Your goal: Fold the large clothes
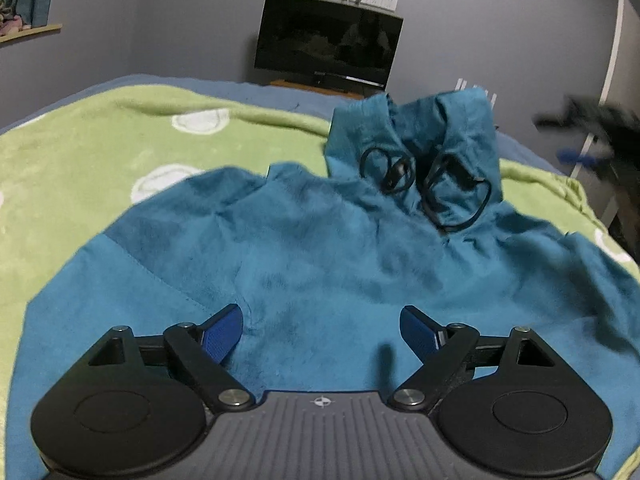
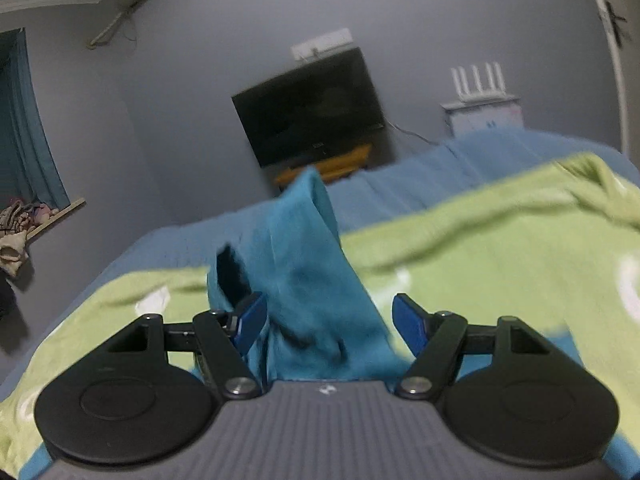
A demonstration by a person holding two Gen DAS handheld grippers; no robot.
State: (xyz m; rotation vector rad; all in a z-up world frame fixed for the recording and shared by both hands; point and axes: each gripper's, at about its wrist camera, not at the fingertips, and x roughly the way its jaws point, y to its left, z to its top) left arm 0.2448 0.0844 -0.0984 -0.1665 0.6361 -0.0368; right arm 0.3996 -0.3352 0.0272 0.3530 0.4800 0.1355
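A teal fleece hoodie [image 1: 320, 248] lies spread on the bed, its hood [image 1: 416, 140] at the far end with black drawstrings [image 1: 436, 184] coiled on it. My left gripper [image 1: 322, 332] is open and empty, hovering low over the hoodie's body. In the right wrist view my right gripper [image 2: 328, 324] is open, and a raised fold of the teal hoodie [image 2: 304, 264] stands between its blue fingers [image 2: 250, 322], not clamped. The right gripper shows blurred at the far right of the left wrist view [image 1: 588, 132].
A green blanket with white circles [image 1: 120, 152] covers a blue bed sheet [image 2: 420, 188]. A black TV [image 1: 328, 40] stands against the grey wall beyond the bed. A white router [image 2: 480, 92] sits on a box at the right. A window ledge with curtains [image 2: 24, 152] is at the left.
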